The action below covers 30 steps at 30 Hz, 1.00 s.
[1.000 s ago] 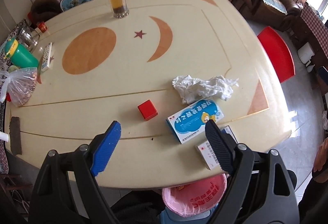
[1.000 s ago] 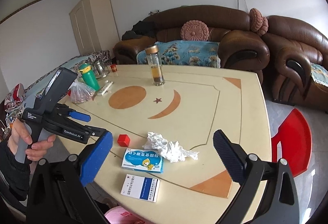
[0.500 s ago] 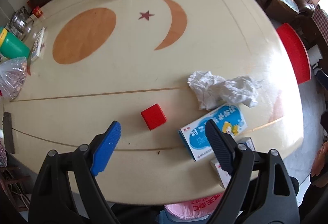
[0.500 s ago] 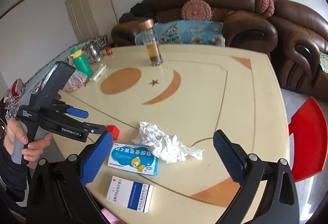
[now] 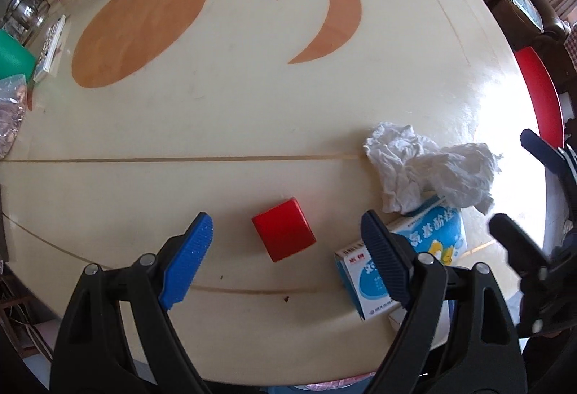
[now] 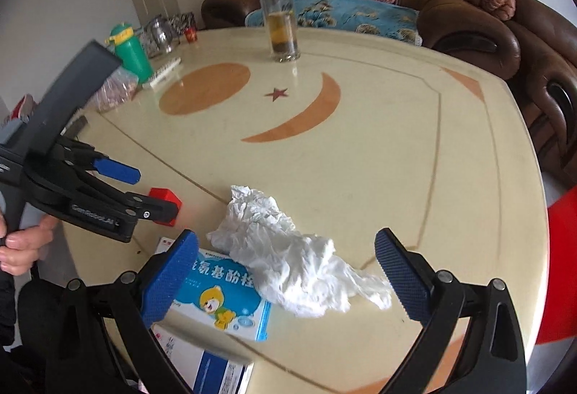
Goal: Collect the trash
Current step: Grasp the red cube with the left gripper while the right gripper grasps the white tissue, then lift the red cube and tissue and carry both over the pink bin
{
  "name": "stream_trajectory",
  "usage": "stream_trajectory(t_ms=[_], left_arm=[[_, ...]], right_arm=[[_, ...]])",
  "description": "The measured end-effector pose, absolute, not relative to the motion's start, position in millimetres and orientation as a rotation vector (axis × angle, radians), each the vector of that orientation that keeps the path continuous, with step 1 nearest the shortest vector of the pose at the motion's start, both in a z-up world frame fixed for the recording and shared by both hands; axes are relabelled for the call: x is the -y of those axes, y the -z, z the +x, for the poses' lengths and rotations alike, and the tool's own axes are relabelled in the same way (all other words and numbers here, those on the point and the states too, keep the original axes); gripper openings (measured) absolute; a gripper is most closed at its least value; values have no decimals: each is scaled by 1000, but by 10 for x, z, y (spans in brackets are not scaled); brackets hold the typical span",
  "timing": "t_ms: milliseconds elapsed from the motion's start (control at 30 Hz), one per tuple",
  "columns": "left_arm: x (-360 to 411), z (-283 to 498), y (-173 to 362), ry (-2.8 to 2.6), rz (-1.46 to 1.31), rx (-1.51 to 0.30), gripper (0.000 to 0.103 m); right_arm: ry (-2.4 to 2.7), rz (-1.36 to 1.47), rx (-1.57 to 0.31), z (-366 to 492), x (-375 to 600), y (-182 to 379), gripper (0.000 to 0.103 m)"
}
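Observation:
A small red cube (image 5: 283,234) lies near the front edge of the cream table (image 5: 252,105). My left gripper (image 5: 285,218) points straight down over it, open, one finger on each side and apart from it. The crumpled white tissue (image 6: 288,253) rests partly on a blue medicine box (image 6: 223,296). A white-and-blue box (image 6: 209,365) lies nearer the edge. My right gripper (image 6: 286,242) hangs open above the tissue, its fingers wide of it. In the right wrist view the left gripper (image 6: 148,190) straddles the red cube (image 6: 164,195), with a hand on its handle.
A glass bottle (image 6: 277,15) stands at the far side of the table. A green bottle (image 6: 130,51), a plastic bag (image 6: 115,87) and a white strip (image 6: 164,69) sit at the left edge. Brown sofas (image 6: 468,15) ring the table; a red stool (image 5: 537,87) is at right.
Both grippers have come down toward the table. The left one now frames the red cube; the right one has closed in over the tissue. Neither has changed its opening.

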State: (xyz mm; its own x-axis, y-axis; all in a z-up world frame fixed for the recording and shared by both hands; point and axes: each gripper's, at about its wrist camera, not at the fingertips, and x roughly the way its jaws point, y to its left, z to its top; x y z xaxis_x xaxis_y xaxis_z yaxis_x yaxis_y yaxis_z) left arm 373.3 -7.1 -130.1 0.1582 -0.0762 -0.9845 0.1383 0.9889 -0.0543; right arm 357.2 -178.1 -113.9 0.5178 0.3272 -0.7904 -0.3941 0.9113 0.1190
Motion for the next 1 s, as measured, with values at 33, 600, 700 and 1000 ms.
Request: stream_trajectory(t_ms=[33,600,700,1000], left_arm=[[63,3743,1325,153,46,-1408,82],[23,3863,1538,162,-38,-1464,54],[8,3917,1537,151,-38,-1461,47],[-123,3944,1535,146,-36,-1462,32]], right_arm=[[-432,-94,-934,3591,1747,1174,96],[-330,-349,-944,3667,1450,1583,40],[-312,-379,-925,3627,1424,1576,18],[-260,-389,-879,3543,1495,1455,12]])
